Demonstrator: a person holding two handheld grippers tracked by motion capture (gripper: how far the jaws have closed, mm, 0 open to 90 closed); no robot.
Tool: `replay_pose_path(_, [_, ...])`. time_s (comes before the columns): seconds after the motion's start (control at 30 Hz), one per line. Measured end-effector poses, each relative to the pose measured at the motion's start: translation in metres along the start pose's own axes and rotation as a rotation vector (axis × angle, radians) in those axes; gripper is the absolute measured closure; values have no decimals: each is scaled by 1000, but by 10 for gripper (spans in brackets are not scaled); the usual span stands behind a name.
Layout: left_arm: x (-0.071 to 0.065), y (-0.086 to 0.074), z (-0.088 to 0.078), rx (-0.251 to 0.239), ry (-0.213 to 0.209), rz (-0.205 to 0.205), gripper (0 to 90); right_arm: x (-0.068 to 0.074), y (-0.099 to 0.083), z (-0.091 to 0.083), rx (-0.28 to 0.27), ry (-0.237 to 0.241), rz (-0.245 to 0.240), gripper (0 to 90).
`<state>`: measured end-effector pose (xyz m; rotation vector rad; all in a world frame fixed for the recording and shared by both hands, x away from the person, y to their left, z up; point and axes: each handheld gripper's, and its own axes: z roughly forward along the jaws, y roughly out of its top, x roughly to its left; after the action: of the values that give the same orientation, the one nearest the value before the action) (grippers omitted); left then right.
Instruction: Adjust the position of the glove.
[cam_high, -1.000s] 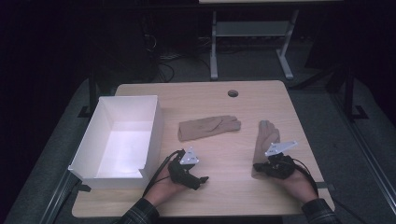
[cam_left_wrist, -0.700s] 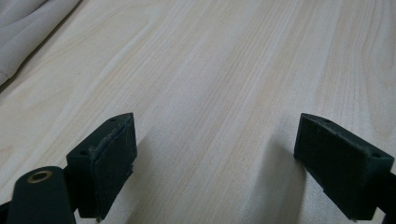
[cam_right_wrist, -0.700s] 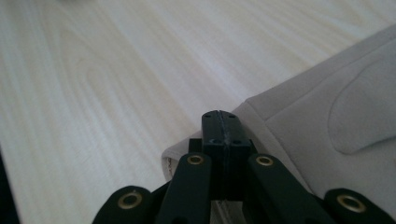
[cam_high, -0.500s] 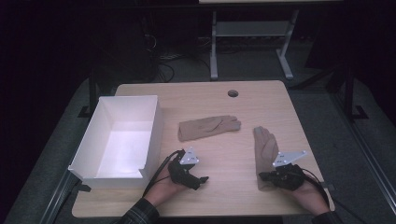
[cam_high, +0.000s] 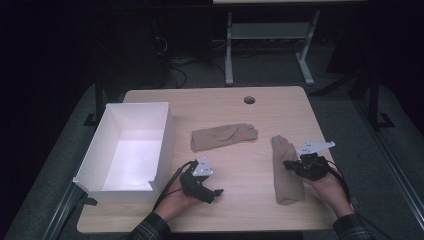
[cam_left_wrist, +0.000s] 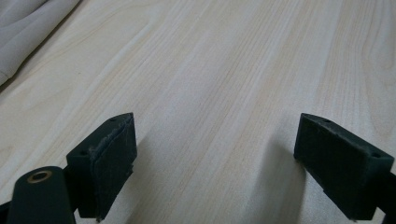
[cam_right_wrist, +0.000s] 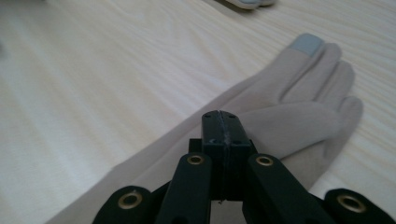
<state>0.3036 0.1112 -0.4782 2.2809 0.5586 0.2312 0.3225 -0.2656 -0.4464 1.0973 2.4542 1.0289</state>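
Note:
Two tan gloves lie flat on the wooden table (cam_high: 250, 167). One glove (cam_high: 222, 136) lies crosswise at the middle, and its edge is at the top left of the left gripper view (cam_left_wrist: 23, 28). The other glove (cam_high: 287, 182) lies lengthwise at the right, fingers pointing away; one fingertip is grey (cam_right_wrist: 306, 44). My right gripper (cam_high: 288, 164) hovers at this glove's right side, over its palm (cam_right_wrist: 299, 109). Its jaws are shut together (cam_right_wrist: 220, 123), with no fabric visible between them. My left gripper (cam_high: 216, 192) rests on bare wood, jaws wide open (cam_left_wrist: 215, 158) and nothing between them.
An open white box (cam_high: 100, 150) stands along the table's left side, close to my left hand. A round cable hole (cam_high: 249, 100) sits near the far edge. Beyond the table the floor is dark, with a metal frame (cam_high: 229, 55) and cables.
My right gripper drew back toward the near right, uncovering the glove's full length, then came forward again beside it. The left gripper has not moved.

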Motion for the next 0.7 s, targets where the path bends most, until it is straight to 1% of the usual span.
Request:
replay_pose_path(0.03, [0,0,0,1,0,0,124,-2,0,2,8,-3,9,900])
replay_pose_path(0.07, [0,0,0,1,0,-1,124,-6,1,6,8,-10,5,900])
replay_pose_path(0.1, [0,0,0,0,0,-3,124,-9,0,8,15,-12,18,900])
replay_pose_path(0.17, [0,0,0,-2,0,-2,124,-14,-1,15,31,-9,27,900])
replay_pose_path(0.2, [0,0,0,0,0,0,124,-15,-1,18,47,-8,29,900])
replay_pose_path(0.23, [0,0,0,0,0,0,124,-16,-2,20,38,3,39,900])
replay_pose_path(0.3, [0,0,0,0,0,0,124,-16,-2,20,45,8,48,900])
replay_pose_path(0.37, [0,0,0,0,0,0,124,-14,-3,19,45,6,34,900])
replay_pose_path(0.47, [0,0,0,0,0,0,124,-8,-3,20,44,25,18,900])
replay_pose_path(0.53, [0,0,0,2,0,-1,124,-3,-4,19,51,47,6,900])
replay_pose_path(0.6, [0,0,0,1,0,-1,124,3,-4,19,50,53,-16,900])
replay_pose_path(0.7, [0,0,0,0,0,1,124,11,-6,17,56,55,-16,900])
